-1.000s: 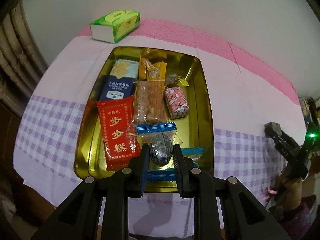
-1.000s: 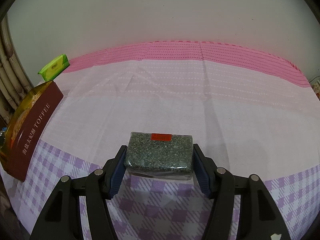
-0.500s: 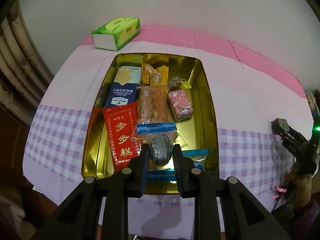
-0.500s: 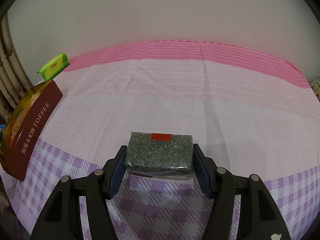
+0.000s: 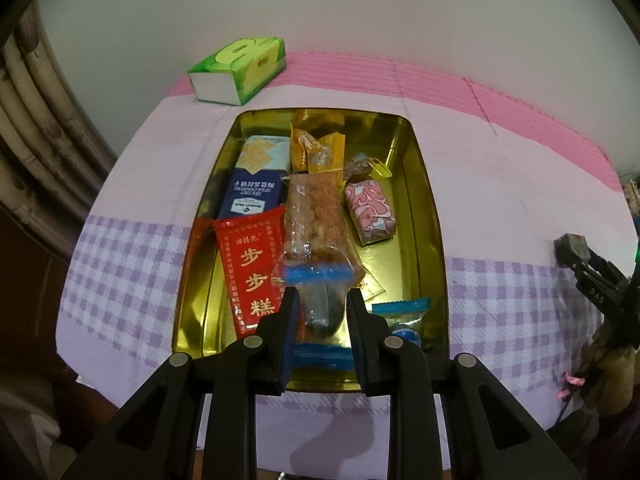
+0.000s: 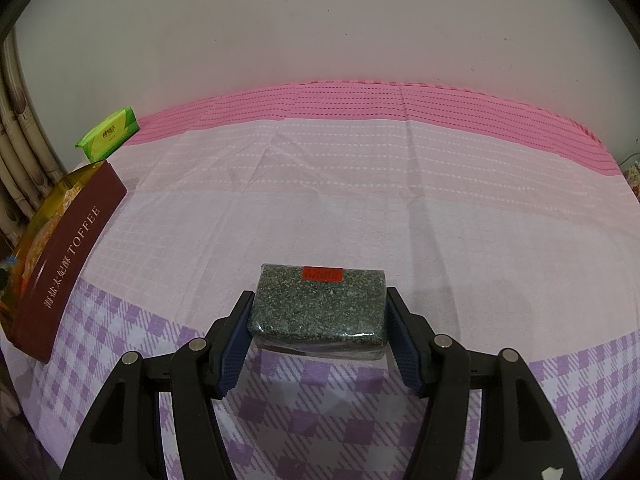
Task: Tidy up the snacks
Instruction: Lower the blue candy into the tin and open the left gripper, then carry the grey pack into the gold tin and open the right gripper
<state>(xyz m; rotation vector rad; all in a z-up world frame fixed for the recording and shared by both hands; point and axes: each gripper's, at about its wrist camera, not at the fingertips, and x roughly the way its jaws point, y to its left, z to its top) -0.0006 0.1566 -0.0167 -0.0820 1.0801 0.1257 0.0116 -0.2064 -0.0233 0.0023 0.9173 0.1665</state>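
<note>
Tissue pack (image 5: 240,70): green, far-left corner of tablecloth (image 5: 500,184), just beyond tin's far edge.
Gold tin (image 5: 430,216): open, on tablecloth nr its near-left edge; snacks packed inside.
Tin contents, L to R: blue cracker box (image 5: 258,184) along left wall; red pkt (image 5: 250,272) at near-left corner, overlapping box; clear peanut bar (image 5: 318,216) down the middle; yellow pkts (image 5: 316,150) at far wall; pink-white candy (image 5: 370,212) right of middle. Right side of tin floor partly bare.
Left gripper (image 5: 322,316): jaws clamped on grey round snack w/ blue-ended wrapper (image 5: 322,306), held over tin's near edge, above peanut bar's end.
Second blue-ended candy (image 5: 404,320): near-right corner of tin.
Right gripper (image 6: 318,320): jaws clamped on dark speckled block (image 6: 320,304) w/ red label, both pads on its ends; low over tablecloth, near-middle, well apart from tin.
Step (est.): left placing grey snack into tin; right waiting w/ block.
Next (est.): lower left into a free spot, prob. near-right of tin, then part jaws; needs clearance from peanut bar wrapper. Block to follow; tin crowded, fit uncertain.
</note>
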